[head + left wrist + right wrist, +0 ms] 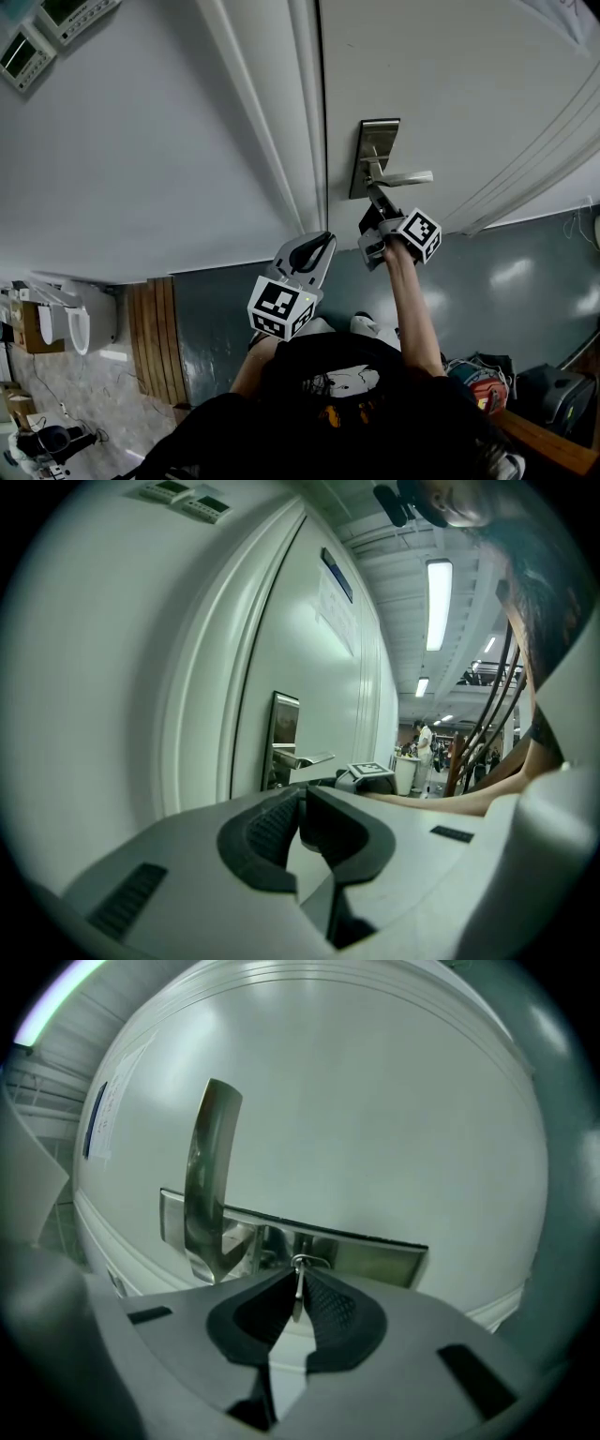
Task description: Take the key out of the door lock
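Note:
The white door carries a steel lock plate with a lever handle. My right gripper is pressed up to the plate just below the lever. In the right gripper view its jaws are shut on the thin metal key, which stands edge-on between the pads. The key's ring sits at the plate, beside the handle. The key is hidden in the head view. My left gripper hangs lower left, away from the door, shut and empty.
The door frame runs left of the lock, with a white wall and two control panels beyond it. Bags lie on the dark floor at the right, and wooden slats lie at the left.

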The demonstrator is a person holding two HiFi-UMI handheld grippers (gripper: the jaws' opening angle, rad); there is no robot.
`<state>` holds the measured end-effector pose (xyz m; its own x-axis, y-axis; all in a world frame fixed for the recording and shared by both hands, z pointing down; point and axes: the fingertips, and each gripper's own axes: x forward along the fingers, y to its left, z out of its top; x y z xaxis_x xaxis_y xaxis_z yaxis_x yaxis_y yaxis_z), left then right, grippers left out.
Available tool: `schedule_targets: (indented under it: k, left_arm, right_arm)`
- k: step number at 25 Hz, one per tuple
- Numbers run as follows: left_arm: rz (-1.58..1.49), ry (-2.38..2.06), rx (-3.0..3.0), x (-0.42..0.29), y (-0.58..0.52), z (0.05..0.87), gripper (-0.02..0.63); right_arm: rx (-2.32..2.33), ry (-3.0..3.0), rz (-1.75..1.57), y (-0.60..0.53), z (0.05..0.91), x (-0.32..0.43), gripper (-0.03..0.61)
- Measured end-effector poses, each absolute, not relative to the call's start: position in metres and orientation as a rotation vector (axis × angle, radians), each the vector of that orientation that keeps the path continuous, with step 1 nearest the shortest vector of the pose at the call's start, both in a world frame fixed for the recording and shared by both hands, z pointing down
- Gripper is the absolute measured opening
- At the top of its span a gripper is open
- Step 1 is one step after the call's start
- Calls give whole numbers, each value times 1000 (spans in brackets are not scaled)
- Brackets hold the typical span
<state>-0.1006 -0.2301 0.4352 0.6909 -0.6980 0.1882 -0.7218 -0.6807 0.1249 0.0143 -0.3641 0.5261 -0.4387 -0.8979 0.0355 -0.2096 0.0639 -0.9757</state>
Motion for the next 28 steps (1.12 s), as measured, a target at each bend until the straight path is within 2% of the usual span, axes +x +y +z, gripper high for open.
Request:
schedule_targets:
  k: [12, 28]
  left_arm:
    - [183, -1148, 2704, -113, -229, 437, 29]
    - [163, -1047, 2730, -126, -213, 443, 29]
  right_arm:
    - [-1089, 1585, -1432, -360, 529, 16, 23]
    - [-1118, 1629, -1392, -298, 527, 9, 21]
